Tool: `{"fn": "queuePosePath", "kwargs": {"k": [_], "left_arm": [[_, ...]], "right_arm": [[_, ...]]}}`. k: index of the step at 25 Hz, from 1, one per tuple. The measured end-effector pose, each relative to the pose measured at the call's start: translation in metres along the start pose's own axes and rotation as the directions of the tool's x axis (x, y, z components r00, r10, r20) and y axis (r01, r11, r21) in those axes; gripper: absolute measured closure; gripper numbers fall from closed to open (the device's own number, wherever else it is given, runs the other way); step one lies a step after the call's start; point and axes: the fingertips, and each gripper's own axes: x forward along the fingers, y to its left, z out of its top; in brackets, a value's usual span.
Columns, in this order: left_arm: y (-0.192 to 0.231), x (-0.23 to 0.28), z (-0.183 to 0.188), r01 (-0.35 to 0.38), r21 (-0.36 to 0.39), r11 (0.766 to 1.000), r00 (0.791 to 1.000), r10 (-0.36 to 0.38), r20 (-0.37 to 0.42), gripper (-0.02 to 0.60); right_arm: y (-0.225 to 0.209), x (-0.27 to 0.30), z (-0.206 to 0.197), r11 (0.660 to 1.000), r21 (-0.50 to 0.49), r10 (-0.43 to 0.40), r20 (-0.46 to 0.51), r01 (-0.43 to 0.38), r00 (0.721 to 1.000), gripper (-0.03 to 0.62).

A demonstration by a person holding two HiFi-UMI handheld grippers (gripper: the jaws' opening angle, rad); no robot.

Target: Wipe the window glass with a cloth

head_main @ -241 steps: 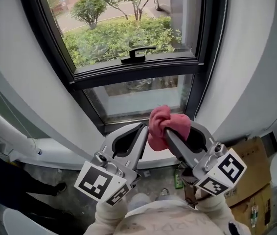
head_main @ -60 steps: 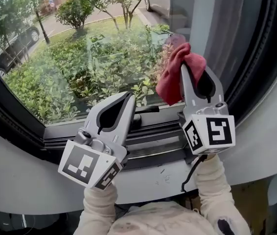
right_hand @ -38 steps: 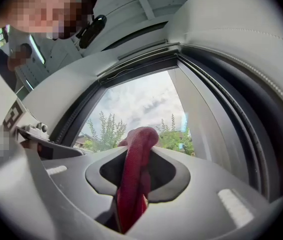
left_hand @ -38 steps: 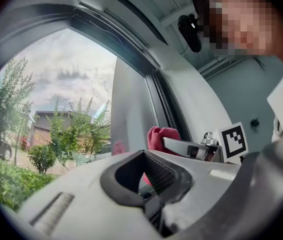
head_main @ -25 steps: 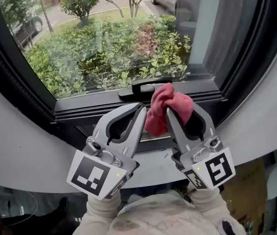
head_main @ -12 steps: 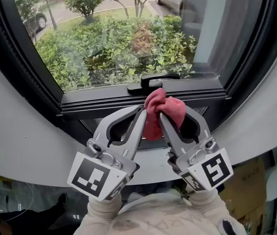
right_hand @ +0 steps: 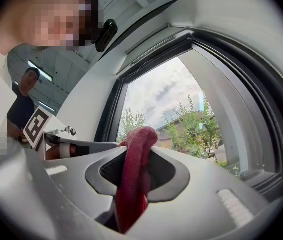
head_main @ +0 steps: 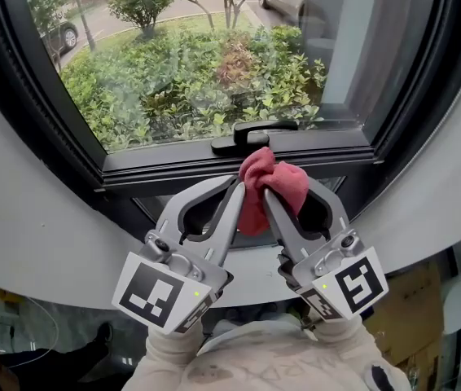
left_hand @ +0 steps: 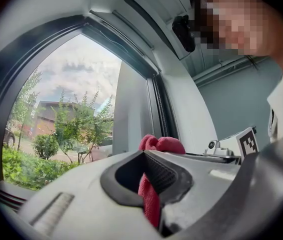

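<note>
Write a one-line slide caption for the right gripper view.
Right gripper shut on a red cloth, window glass and trees beyond.

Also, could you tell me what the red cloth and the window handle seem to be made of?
The cloth: soft woven or terry fabric, matte; it bunches and folds. The handle: probably black-coated metal, possibly plastic; smooth with slight sheen.

Pretty sure this is a workspace, not a home. Big black-framed window [head_main: 239,165] with a lever handle [head_main: 251,135], looking out at ground level on shrubs [head_main: 190,80] and a parked car [head_main: 66,32] at upper left. Indoors there are cardboard boxes [head_main: 430,296] at lower right and a bare grey ceiling [left_hand: 241,89] with exposed pipes [left_hand: 221,66]. A strip light [right_hand: 37,70] hangs above another person [right_hand: 24,101] standing around.
</note>
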Motion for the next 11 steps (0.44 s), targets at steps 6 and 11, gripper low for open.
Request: {"fn": "queuePosePath", "kwargs": {"k": [6,11], "left_arm": [[0.0002,0.0009,-0.0012,0.005,0.003,1.000,1.000,-0.005,0.007,0.581],[0.0002,0.0001,-0.0008,0.006,-0.003,1.000,1.000,-0.006,0.010,0.581]], "right_arm": [[0.0000,0.0002,-0.0006,1.000,-0.007,-0.002,0.005,0.002,1.000,0.476],[-0.0002,-0.0008,-0.0013,1.000,0.000,-0.004,0.004,0.004,1.000,0.476]]}}
